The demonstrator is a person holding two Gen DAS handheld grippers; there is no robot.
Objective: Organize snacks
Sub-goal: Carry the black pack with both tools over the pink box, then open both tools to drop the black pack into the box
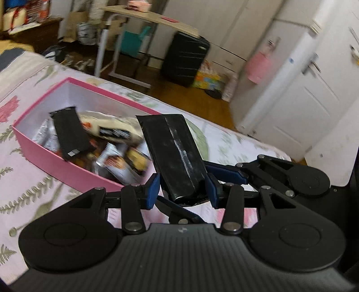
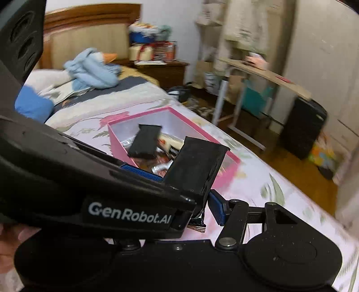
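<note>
A pink box [image 1: 44, 155] with a white inside sits on the floral bedspread and holds several snack packets, one black packet [image 1: 69, 134] lying on top. It also shows in the right wrist view [image 2: 119, 143]. A black snack packet [image 1: 175, 157] stands up between the blue pads of my left gripper [image 1: 182, 191], just right of the box. In the right wrist view the same packet [image 2: 193, 166] sits above my right gripper [image 2: 202, 209], whose right pad [image 2: 216, 212] touches its lower end. The left gripper's body [image 2: 89, 179] hides the right gripper's left finger.
The bedspread [image 1: 27, 191] runs under both grippers. Beyond the bed edge are a wooden floor, a folding table [image 1: 145, 20], a black suitcase [image 1: 186, 58] and white wardrobe doors [image 1: 291, 89]. A headboard [image 2: 89, 36] and blue clothes [image 2: 94, 69] lie at the bed's far end.
</note>
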